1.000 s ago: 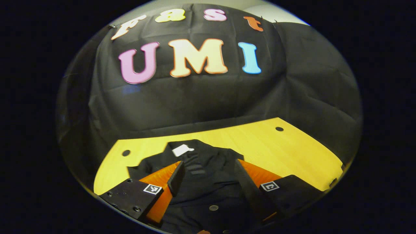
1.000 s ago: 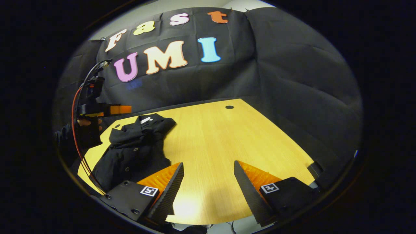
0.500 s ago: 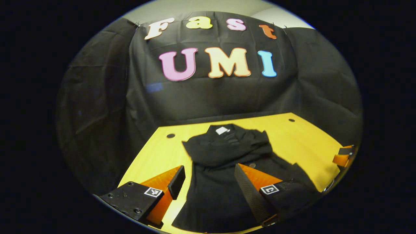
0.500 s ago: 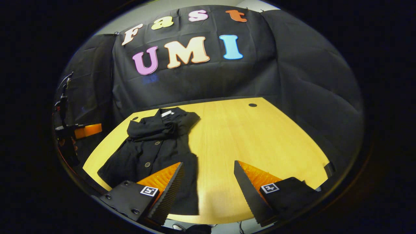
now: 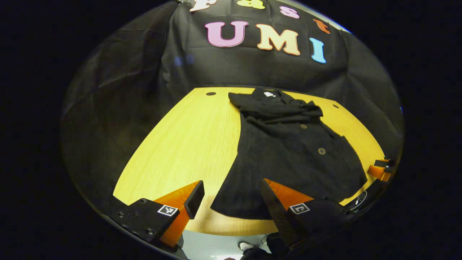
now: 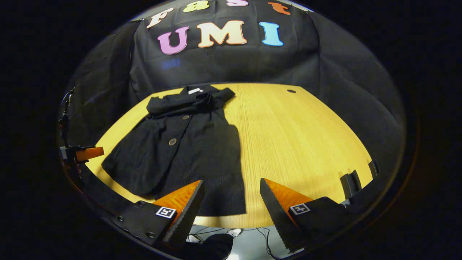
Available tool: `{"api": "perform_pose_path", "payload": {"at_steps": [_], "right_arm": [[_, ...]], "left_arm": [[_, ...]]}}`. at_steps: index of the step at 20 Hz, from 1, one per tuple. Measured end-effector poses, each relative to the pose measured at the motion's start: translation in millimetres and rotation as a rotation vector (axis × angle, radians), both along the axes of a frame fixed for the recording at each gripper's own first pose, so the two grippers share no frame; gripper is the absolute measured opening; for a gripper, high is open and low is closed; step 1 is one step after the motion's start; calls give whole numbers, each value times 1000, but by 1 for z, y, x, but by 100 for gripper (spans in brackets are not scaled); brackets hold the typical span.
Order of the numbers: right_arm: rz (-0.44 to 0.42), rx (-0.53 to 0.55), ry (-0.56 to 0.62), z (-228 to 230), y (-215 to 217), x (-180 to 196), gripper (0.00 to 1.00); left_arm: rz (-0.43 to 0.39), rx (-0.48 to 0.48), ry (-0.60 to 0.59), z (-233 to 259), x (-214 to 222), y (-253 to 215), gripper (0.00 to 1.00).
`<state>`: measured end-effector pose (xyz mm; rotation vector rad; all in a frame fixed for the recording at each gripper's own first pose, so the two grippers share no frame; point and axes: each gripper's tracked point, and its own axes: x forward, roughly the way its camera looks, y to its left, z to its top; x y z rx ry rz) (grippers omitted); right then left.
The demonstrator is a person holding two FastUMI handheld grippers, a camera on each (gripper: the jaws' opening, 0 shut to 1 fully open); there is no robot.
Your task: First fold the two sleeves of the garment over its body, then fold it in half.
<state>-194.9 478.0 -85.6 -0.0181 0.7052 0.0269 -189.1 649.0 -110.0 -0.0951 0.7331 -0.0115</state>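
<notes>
Yellow wood-grain table (image 6: 299, 144) fills the booth, black cloth wall (image 6: 343, 79) behind it. I see the black garment (image 6: 187, 144) flat on its left half, sleeves across the chest. I hold left gripper (image 5: 231, 196) and right gripper (image 6: 231, 196) above the near edge, jaws apart, empty.

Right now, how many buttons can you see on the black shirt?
2 in the left gripper view: one button mid-front, one button higher, below the folded sleeves. More may be hidden under those.

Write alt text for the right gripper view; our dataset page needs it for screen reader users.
A black buttoned garment lies flat on a yellow wooden table, its sleeves folded across the chest near the collar. The right gripper hangs open over the table's near edge, holding nothing. The left gripper shows at the far left.
</notes>
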Motion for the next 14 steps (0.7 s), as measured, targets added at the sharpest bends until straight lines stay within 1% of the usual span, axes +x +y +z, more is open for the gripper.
{"api": "perform_pose_path", "payload": {"at_steps": [2, 3, 4, 5, 6, 7, 8, 10, 11, 12, 13, 14], "right_arm": [[-8, -5, 29, -10, 4, -3, 95], [-15, -14, 39, -14, 3, -2, 99], [-21, -19, 49, -18, 2, -2, 99], [-28, -21, 63, -22, 2, -2, 99], [-38, -25, 87, -28, 2, -3, 95], [-33, -17, 111, -34, 3, -8, 95], [-39, -12, 96, -32, 5, -5, 98], [-29, -5, 90, -31, 7, -5, 90], [-10, 0, 87, -32, 12, -5, 89], [8, -1, 79, -32, 16, -4, 77], [32, 10, 78, -32, 23, -5, 69], [48, 24, 72, -34, 27, -4, 49]], "left_arm": [[-15, -9, 38, -13, -11, 1, 97], [-18, -13, 50, -19, -14, 0, 97], [-24, -17, 61, -24, -17, -1, 92], [-32, -22, 85, -32, -20, -3, 97], [-22, -21, 109, -36, -27, -4, 97], [-52, 7, 68, -37, -34, 2, 100], [-79, 16, 54, -38, -33, -1, 98], [-97, 7, 8, -36, -30, -4, 95], [-100, -1, -4, -36, -30, -5, 95], [-102, -3, -22, -34, -28, -4, 87], [-114, -6, -28, -35, -29, -7, 80], [-119, -17, -33, -35, -27, -8, 65]]}}
